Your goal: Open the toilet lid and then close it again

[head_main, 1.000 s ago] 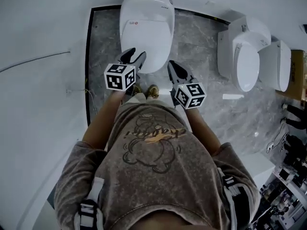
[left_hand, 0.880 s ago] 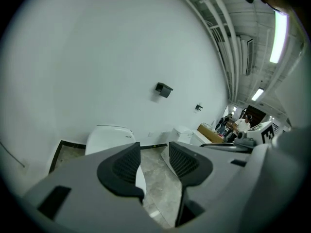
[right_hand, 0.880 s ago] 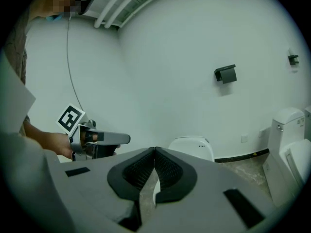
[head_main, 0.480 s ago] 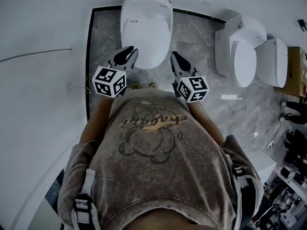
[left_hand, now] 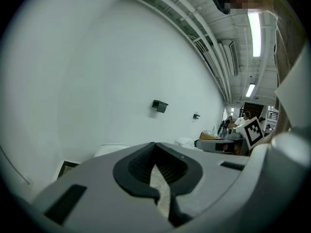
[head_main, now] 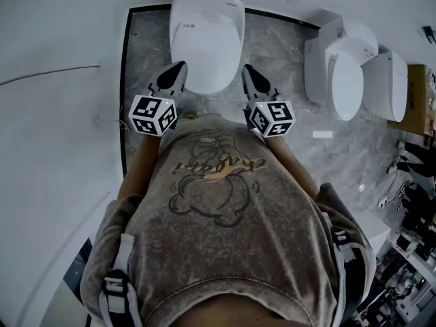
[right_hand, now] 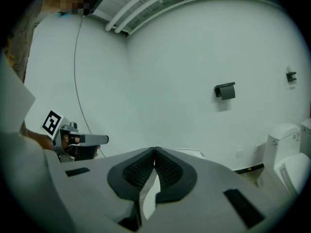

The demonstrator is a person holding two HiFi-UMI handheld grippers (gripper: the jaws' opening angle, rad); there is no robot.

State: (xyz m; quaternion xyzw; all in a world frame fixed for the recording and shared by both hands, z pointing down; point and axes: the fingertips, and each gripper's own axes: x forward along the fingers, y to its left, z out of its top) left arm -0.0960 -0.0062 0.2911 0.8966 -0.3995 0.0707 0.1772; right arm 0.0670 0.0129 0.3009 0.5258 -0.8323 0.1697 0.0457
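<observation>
A white toilet [head_main: 206,33] with its lid [head_main: 208,50] down stands at the top of the head view on a grey marble floor. My left gripper [head_main: 177,69] hangs in the air beside the bowl's left front edge, jaws shut and empty. My right gripper [head_main: 248,72] hangs beside the right front edge, jaws also shut on nothing. In the left gripper view the jaw tips [left_hand: 155,144] meet, with the toilet's tank top [left_hand: 112,149] just beyond them. The right gripper view shows its tips [right_hand: 154,149] together too, and the left gripper [right_hand: 73,141] off to the left.
Two more white toilets [head_main: 340,67] [head_main: 390,84] stand to the right on the marble. A black strip [head_main: 125,87] borders the floor on the left, by the white wall. Small boxes [right_hand: 225,91] are fixed to the wall. A cardboard box [head_main: 421,101] sits far right.
Both grippers have risen and drawn back from the toilet's front edge. The left gripper's jaws, open a second ago, have come together.
</observation>
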